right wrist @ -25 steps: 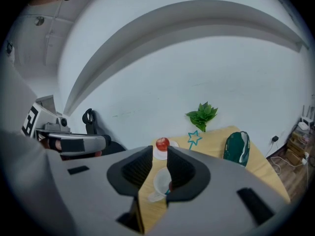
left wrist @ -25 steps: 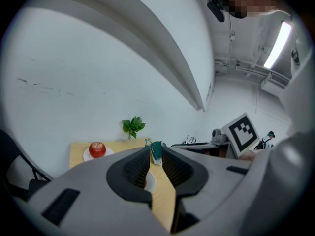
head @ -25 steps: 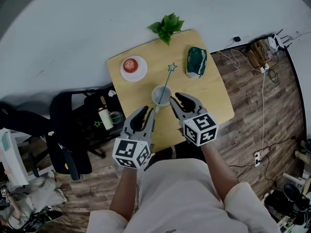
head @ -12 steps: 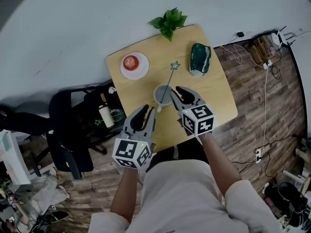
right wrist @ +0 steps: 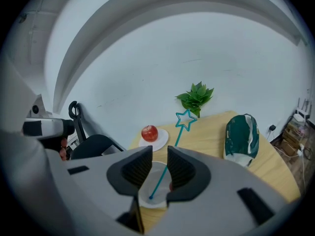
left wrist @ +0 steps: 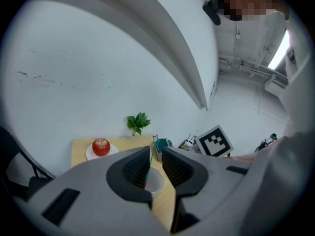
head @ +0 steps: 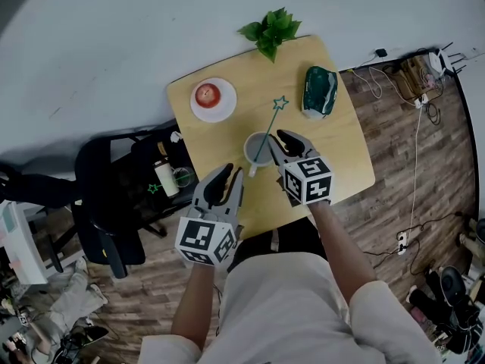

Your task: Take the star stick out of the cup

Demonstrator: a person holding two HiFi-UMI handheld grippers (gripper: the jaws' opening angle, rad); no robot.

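Item, task's thing: star stick (head: 270,124), thin and teal, standing slanted in the cup (head: 258,149), its foot resting on the cup's bottom and its star head leaning out past the far rim. Item: cup, white and open-topped, sitting upright on the wooden surface (head: 337,161). Item: right tool (right wrist: 158,157), hovering just beside the cup's right rim and looking down into it, its jaws standing a little apart with nothing between them. The stick's shaft is showing through the gap but lying beyond the pads, untouched. Item: left tool (left wrist: 156,156), hanging near-left of the cup and apart from it, jaws likewise narrowly parted and carrying nothing. Step in hand, as judged: the reach toward the stick, no grip yet made. Next move, as judged: bringing the right tool's pads to either side of the shaft above the cup's rim, pressing them together, then lifting along the stick's slant so the cup is not tipping. Other things: an apple (head: 207,94) on a small plate (head: 225,106), lying far-left of the cup; a green pouch (head: 320,91), far-right of the cup; a leafy plant (head: 273,30), well beyond the cup; a dark chair (head: 114,203), left of the cup and off the surface. Nothing is standing between the right tool and the stick; the light cup itself is looking likeliest to be knocked.
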